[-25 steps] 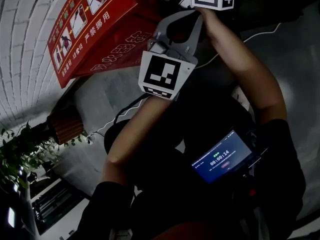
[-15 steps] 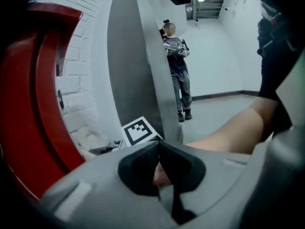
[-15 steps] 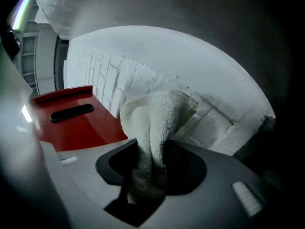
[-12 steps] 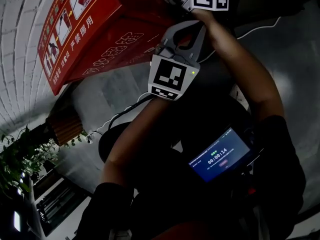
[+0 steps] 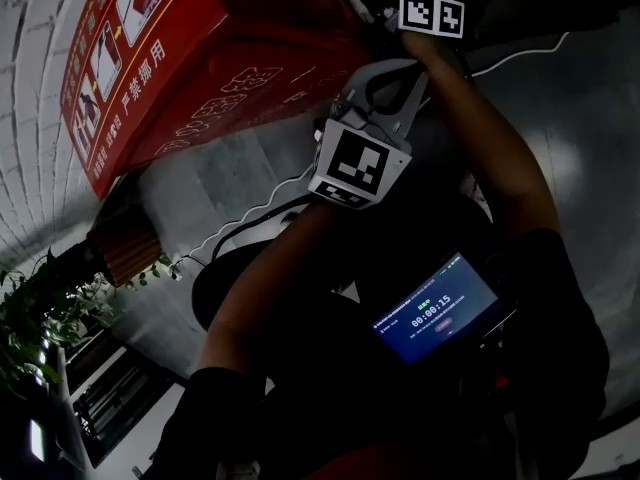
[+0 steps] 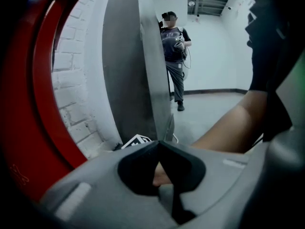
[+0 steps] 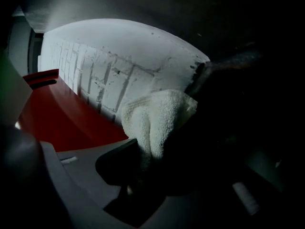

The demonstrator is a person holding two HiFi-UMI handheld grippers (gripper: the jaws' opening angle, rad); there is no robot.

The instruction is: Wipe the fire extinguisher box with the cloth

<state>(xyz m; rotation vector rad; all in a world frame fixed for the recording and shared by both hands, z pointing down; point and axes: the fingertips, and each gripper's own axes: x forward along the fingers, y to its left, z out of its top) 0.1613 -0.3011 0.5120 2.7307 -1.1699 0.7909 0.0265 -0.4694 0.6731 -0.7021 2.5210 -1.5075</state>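
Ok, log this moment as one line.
right tool: shut on white terry cloth | left tool: shut, empty | red fire extinguisher box: contact with cloth unclear

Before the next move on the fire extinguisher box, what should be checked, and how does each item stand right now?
1. Hold on the cloth by the right gripper: ok, jaws shut on it.
2. Contact between cloth and fire extinguisher box: cannot tell.
3. Empty left gripper: ok, jaws together on nothing.
4. Background person clear of the box: ok, standing well away.
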